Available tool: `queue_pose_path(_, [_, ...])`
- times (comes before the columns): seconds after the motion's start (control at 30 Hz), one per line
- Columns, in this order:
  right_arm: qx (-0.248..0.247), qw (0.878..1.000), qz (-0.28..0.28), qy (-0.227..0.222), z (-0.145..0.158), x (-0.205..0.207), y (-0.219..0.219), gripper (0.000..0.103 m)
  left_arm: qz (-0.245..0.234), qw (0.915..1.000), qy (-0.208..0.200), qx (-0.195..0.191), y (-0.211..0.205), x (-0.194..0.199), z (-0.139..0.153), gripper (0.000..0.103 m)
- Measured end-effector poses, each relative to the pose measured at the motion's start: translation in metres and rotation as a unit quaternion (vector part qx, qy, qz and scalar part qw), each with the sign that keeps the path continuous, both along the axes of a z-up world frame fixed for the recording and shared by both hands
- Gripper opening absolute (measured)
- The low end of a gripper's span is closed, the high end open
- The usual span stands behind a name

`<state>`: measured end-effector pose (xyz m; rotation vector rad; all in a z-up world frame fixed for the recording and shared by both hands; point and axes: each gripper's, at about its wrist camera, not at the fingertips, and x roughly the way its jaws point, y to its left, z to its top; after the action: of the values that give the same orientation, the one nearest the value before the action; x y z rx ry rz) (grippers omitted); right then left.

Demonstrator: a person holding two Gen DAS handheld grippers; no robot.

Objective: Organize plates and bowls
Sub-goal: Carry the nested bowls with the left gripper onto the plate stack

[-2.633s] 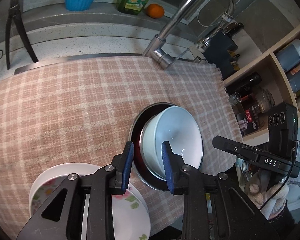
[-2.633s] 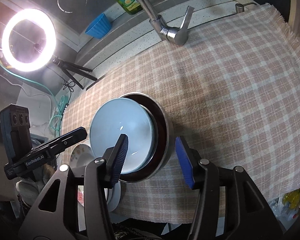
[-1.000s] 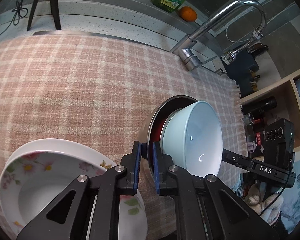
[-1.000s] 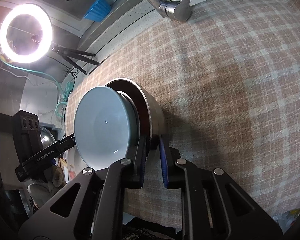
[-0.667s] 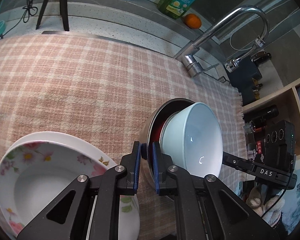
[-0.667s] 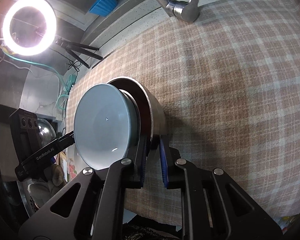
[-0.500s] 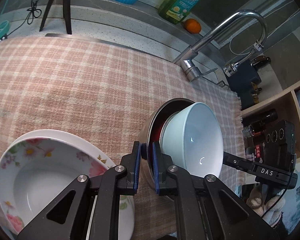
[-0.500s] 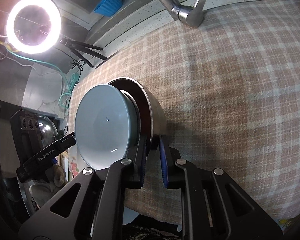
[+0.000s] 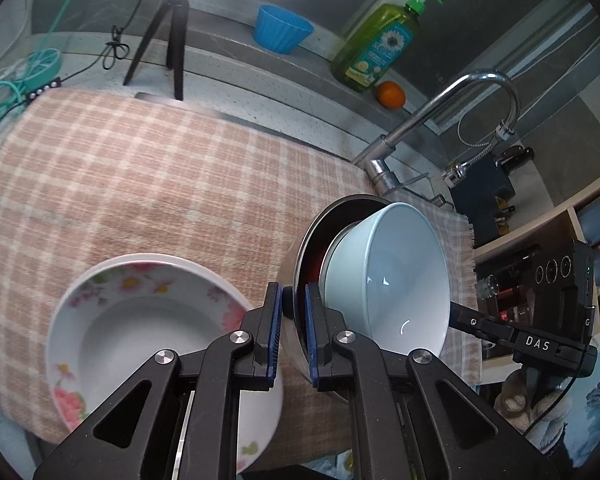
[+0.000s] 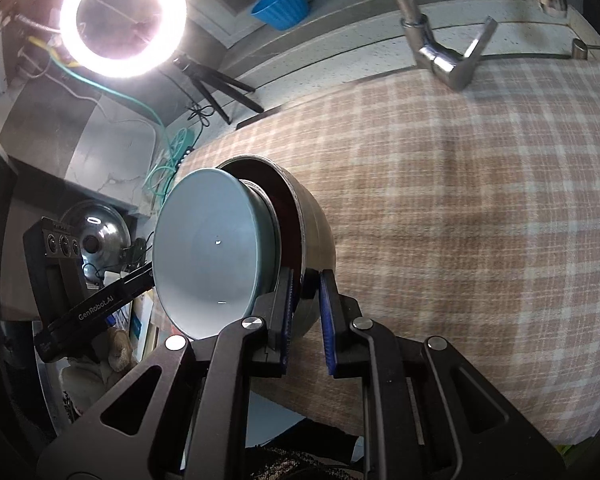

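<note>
Both hand-held grippers are clamped on the rim of one metal bowl: the left hand-held gripper pinches the near rim from one side, one finger outside the wall and one inside, and the right hand-held gripper pinches the opposite side of the same rim in the same manner. The metal bowl, dark red on its inner face, is carried in the air above the checked cloth on the counter, and a pale blue bowl is nested inside it. In both wrist views the stack sits directly ahead of the fingertips, with its open mouth turned toward the other gripper; neither hand is nearer, since each already holds the rim. A floral plate rests on the cloth just beside and to the left of the left hand-held gripper, below the carried stack. Judgement: the stack appears to be in transit toward that plate, so the governing relation is plate lying left of and beneath the bowls. Risk noted: with the stack held tilted, the blue bowl is restrained only by nesting and could slide. Beyond stand a faucet, soap bottle, orange and blue cup.
</note>
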<state>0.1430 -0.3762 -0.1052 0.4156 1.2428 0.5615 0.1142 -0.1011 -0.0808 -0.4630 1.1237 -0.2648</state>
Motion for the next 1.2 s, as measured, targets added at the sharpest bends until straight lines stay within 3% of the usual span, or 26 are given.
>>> queue_pose_path(0.5, [0.004, 0.999, 0.022, 0.028, -0.009, -0.038, 0.082, 0.014, 0.019, 0.9997, 0.014, -0.007, 0.079, -0.04, -0.001, 0.008])
queue_pose_path(1.2, [-0.011, 0.998, 0.04, 0.055, -0.035, -0.051, 0.119, 0.014, 0.037, 0.9986, 0.036, -0.009, 0.112, -0.057, -0.021, 0.008])
